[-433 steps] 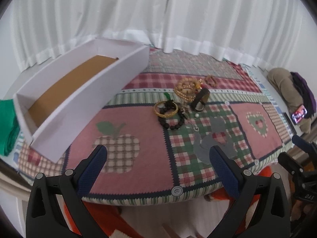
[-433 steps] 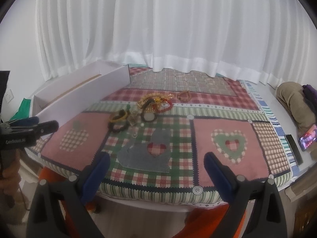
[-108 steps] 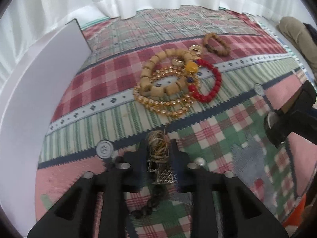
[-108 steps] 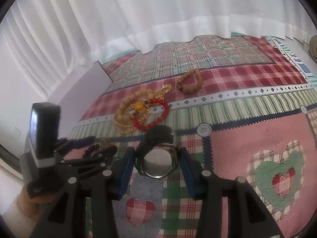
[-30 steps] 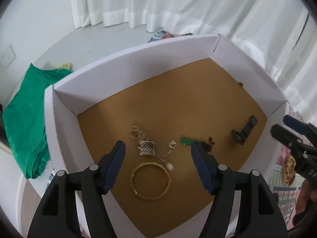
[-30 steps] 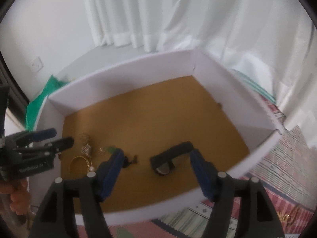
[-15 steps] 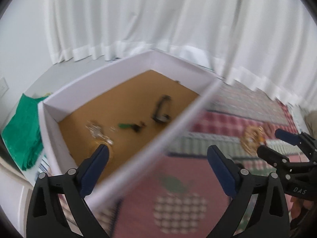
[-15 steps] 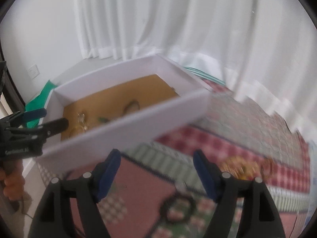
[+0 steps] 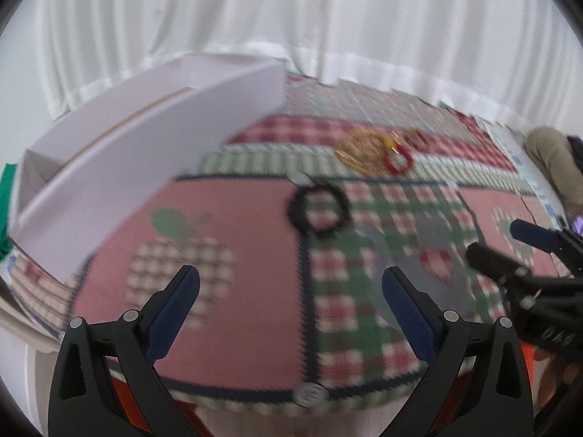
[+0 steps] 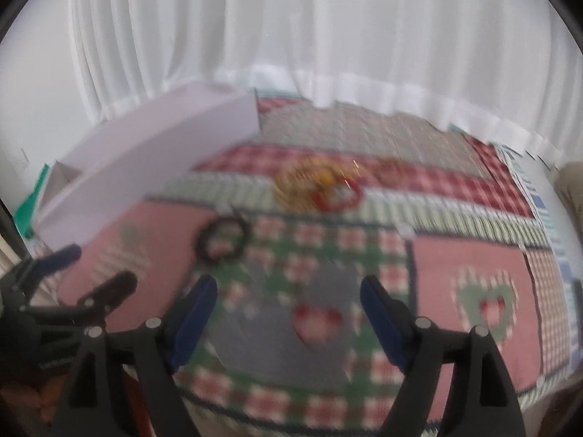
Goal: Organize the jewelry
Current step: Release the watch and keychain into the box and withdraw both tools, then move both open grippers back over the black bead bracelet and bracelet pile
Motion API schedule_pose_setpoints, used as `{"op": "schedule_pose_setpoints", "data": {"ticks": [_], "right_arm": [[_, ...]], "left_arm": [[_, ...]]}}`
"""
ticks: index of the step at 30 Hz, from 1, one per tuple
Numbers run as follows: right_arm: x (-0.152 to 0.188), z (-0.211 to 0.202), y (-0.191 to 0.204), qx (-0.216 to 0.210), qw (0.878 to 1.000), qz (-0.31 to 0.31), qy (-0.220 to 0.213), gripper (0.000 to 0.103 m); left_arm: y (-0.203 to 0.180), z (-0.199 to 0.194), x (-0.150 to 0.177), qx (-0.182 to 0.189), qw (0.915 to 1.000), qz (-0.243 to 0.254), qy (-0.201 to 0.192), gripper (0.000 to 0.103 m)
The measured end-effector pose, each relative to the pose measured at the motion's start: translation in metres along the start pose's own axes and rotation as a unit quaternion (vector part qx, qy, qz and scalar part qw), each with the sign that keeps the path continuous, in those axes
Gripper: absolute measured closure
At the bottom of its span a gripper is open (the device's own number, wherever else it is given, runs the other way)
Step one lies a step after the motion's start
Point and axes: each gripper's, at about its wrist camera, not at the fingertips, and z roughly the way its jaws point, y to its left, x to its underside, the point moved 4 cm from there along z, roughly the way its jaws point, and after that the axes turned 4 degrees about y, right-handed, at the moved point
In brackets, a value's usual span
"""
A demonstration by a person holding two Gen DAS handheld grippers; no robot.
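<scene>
A round table under a quilted patchwork cloth (image 9: 233, 255) of pink, green and red checks fills both views, with white curtains (image 9: 255, 29) behind it. Along the cloth's far-left side sits a long white cardboard box (image 9: 153, 138) with smooth, flat walls; its inside is hidden from here.

The left gripper (image 9: 291, 302) hangs above the near edge, its blue-padded jaws spread wide with nothing between them. The right gripper (image 10: 288, 309) does the same; its jaws have just been opening and are also empty. Each appears at the edge of the other's view.

The jewelry left to sort lies ahead of both grippers, toward the middle of the cloth. Nearest is a black beaded bracelet (image 9: 319, 211) — a closed ring lying flat, straight ahead of the left gripper and ahead-left of the right one (image 10: 223, 240), so the left hand looks better placed for it. Beyond it lies a tangle of golden and wooden bead strands (image 9: 364, 151), touching a small red bead bracelet (image 9: 399, 162) on its right. The views are motion-blurred, so finer detail is lost.
</scene>
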Motion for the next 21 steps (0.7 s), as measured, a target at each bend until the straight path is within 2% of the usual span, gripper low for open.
{"op": "schedule_pose_setpoints", "data": {"ticks": [3,7,11,21], "right_arm": [[0.029,0.010,-0.014,0.024,1.000,0.001,0.017,0.016],[0.053,0.016,-0.032,0.017,0.999,0.043,0.024,0.016],[0.058,0.018,-0.042,0.016,0.998,0.059,0.025,0.016],[0.065,0.034,-0.059,0.038,0.995,0.083,0.033,0.016]], "left_arm": [[-0.017,0.007,0.015,-0.002,0.9997,0.023,0.006,0.003],[-0.028,0.019,0.026,-0.007,0.9989,0.043,0.016,0.003],[-0.024,0.033,0.029,0.011,0.9992,0.028,0.026,0.002],[-0.016,0.065,0.034,0.005,0.9972,0.030,0.069,0.001]]}}
